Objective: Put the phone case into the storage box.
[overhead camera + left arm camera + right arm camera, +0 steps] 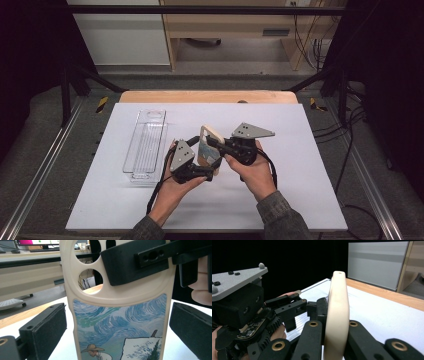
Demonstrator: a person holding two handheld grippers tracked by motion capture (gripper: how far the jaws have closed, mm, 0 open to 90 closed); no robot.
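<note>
A white sheet covers the wooden worktop, which stands on a grey floor before pale cabinets and black frame bars. The right claw is clamped tight on the upper edge of the one phone case, cream-rimmed with a painted swirling-sky back, held upright above the middle of the worktop, while the left claw stands wide, its pads either side of the case's lower part and clear of it. There are two claws, one case and one clear plastic tray lying left of the hands.
</note>
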